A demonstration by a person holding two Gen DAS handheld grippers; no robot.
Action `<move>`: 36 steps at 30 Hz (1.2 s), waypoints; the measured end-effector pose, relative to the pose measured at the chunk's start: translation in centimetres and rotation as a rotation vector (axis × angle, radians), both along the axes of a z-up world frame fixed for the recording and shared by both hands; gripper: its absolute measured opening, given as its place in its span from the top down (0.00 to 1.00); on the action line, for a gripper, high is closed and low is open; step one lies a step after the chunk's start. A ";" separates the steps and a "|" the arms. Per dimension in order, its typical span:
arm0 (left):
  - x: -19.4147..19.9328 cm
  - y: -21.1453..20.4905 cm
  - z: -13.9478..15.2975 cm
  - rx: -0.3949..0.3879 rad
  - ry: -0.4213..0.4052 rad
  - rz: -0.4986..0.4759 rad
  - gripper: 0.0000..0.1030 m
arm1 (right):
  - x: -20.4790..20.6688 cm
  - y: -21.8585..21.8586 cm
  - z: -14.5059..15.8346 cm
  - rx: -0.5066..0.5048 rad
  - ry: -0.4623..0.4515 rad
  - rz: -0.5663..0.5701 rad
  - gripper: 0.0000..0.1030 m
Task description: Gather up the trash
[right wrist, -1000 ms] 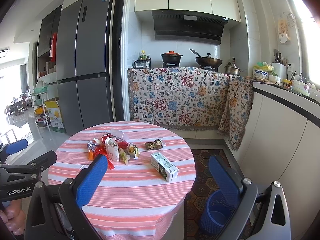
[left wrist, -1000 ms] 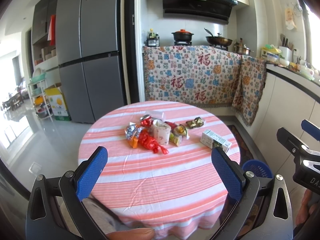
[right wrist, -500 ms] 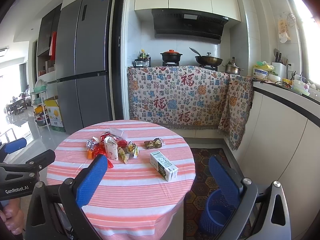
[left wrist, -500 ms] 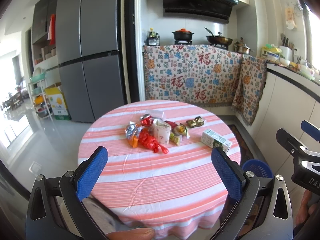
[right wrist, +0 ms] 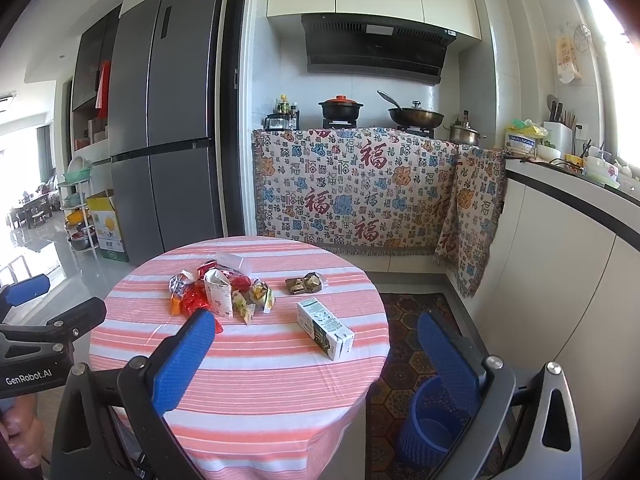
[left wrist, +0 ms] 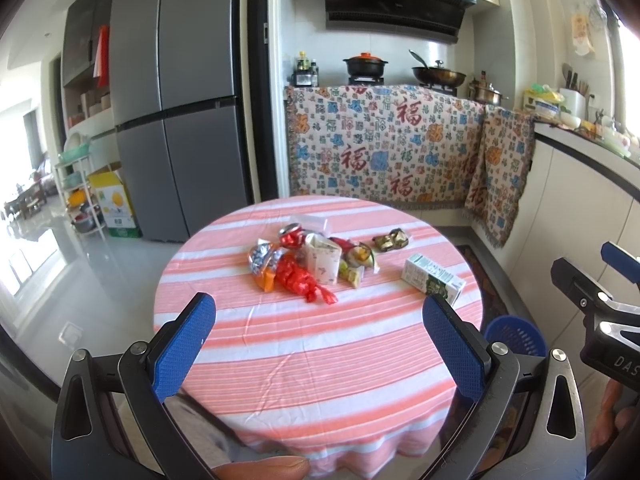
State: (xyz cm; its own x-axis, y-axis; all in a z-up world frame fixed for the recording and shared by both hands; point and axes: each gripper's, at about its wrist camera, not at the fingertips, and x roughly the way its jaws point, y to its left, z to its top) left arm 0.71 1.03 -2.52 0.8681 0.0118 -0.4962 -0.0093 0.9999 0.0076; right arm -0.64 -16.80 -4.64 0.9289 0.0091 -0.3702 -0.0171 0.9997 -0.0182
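- Kitchen setting; round table (left wrist: pixel 320 368) with a pink striped cloth stands in front of the fridge (right wrist: pixel 164 120) and stove.
- Trash sits mid-table: a heap of wrappers (left wrist: pixel 308 264), a brown wrapper (left wrist: pixel 391 239) just beside it, a small carton (right wrist: pixel 325 328) lying apart toward the right edge.
- Blue bin (right wrist: pixel 430 420) stands on the floor beside the table, right side.
- Left gripper (left wrist: pixel 320 344): released, jaws wide, empty, short of the table.
- Right gripper (right wrist: pixel 316 356): also spread and empty.
- Judgement: no piece taken yet. The carton looks the easiest first pick for the right side, being isolated and nearest the bin; close across its narrow faces.
- Heap is tangled; take one piece at a time or neighbours may drag.
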 end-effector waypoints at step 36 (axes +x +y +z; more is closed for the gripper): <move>12.1 2.3 -12.8 -0.018 0.269 0.040 0.00 | 14.9 -4.2 -10.7 -0.025 0.214 0.089 0.00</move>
